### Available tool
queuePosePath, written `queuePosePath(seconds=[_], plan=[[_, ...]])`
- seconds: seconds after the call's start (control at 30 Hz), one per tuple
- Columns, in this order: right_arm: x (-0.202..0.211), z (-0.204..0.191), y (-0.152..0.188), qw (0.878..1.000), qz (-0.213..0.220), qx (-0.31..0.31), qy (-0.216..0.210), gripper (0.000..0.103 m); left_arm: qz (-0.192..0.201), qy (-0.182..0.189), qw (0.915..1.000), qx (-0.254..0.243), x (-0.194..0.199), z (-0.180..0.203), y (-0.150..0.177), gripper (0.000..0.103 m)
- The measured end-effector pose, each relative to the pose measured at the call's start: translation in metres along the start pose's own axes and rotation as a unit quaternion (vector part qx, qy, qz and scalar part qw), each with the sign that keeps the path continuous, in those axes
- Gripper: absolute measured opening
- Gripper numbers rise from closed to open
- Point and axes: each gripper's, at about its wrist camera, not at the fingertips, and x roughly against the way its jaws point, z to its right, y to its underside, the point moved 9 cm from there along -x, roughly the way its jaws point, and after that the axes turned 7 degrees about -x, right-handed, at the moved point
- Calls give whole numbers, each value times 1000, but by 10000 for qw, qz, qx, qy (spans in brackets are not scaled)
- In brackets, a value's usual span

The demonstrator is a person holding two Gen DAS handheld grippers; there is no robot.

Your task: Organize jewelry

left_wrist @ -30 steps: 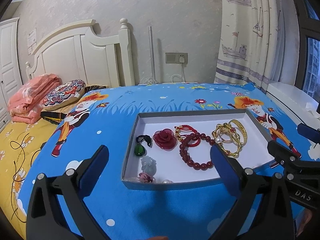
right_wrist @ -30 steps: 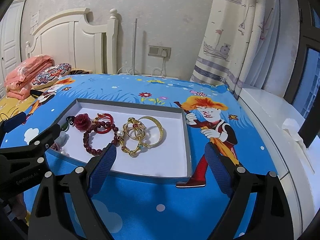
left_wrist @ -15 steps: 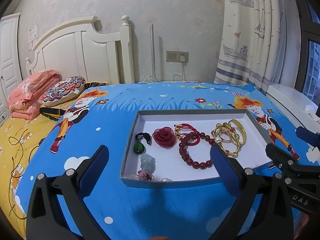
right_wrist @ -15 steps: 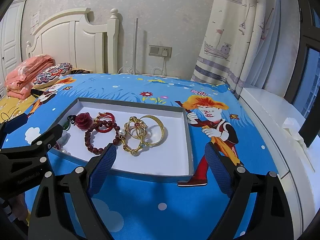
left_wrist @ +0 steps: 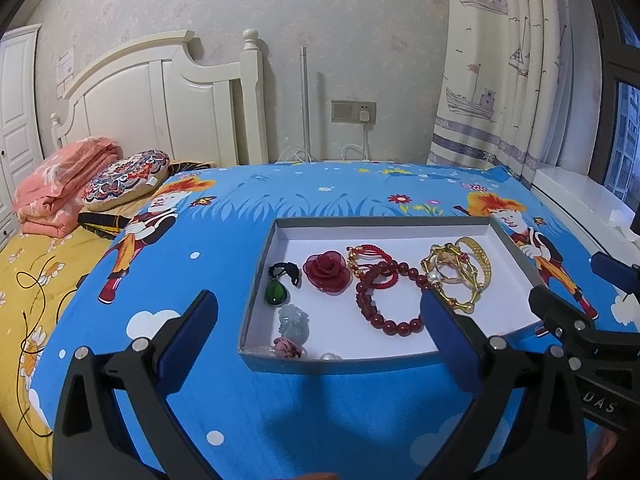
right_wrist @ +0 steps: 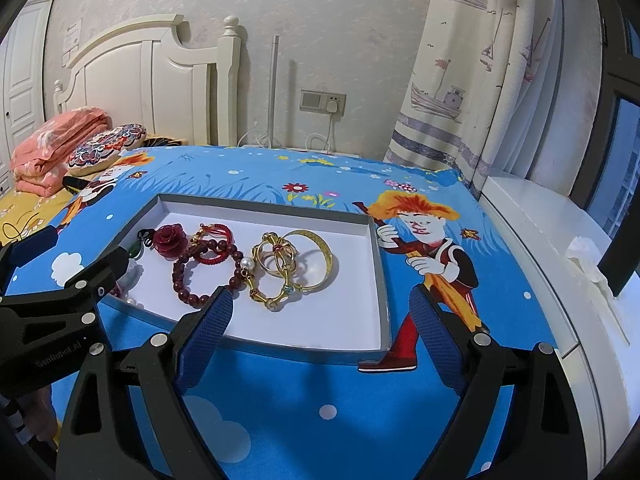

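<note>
A: What do the left tongs look like?
B: Black plastic arms with silver screws and flat blue textured pads.
A: And the right tongs?
B: The same build. Seen from the left view, white letters "DAS" mark their black body; the left pair reads "GenRobot.AI".

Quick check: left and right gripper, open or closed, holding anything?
Left gripper: open, holding nothing, short of the tray.
Right gripper: open, holding nothing, over the tray's near right corner.
</note>
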Motion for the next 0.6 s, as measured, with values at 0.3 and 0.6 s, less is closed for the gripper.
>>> queuePosePath(seconds=[0.3,0.6], plan=[[1,0,-1,10000,16,5,5,84,-87,-32,9999,106,-2,-1,4,98],[1,0,-1,10000,24,16,13,84,-38,-106,9999,122,0,-6,3,98]])
